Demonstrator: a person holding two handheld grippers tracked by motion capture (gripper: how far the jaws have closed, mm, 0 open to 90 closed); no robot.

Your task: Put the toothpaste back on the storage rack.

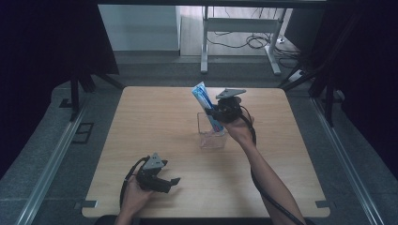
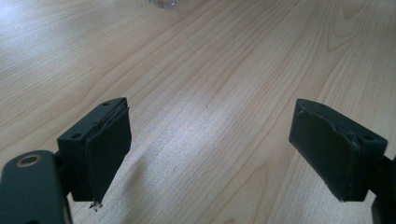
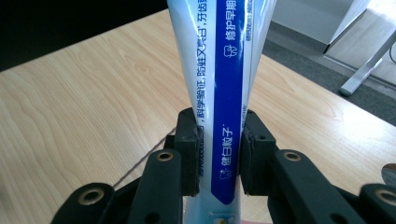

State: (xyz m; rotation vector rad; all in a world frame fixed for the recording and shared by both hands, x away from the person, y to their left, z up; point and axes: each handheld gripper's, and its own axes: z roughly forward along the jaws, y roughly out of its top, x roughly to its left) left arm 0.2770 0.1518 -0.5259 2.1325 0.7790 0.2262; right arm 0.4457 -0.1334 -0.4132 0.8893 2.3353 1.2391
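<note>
A blue and white toothpaste tube (image 1: 205,101) stands tilted with its lower end inside a clear square cup (image 1: 212,136) near the middle of the table. My right gripper (image 1: 215,114) is shut on the tube just above the cup's rim. In the right gripper view the tube (image 3: 219,70) rises between the two black jaws of that gripper (image 3: 219,151), which press on both its sides. My left gripper (image 1: 174,182) lies low near the table's front edge with nothing in it. In the left gripper view this gripper (image 2: 210,149) stands wide open over bare wood.
The wooden table (image 1: 155,117) has open surface to the left and right of the cup. The base of the clear cup (image 2: 161,3) peeks in at the top of the left gripper view. Beyond the table's far edge stand a white desk frame (image 1: 239,37) and cables on the floor.
</note>
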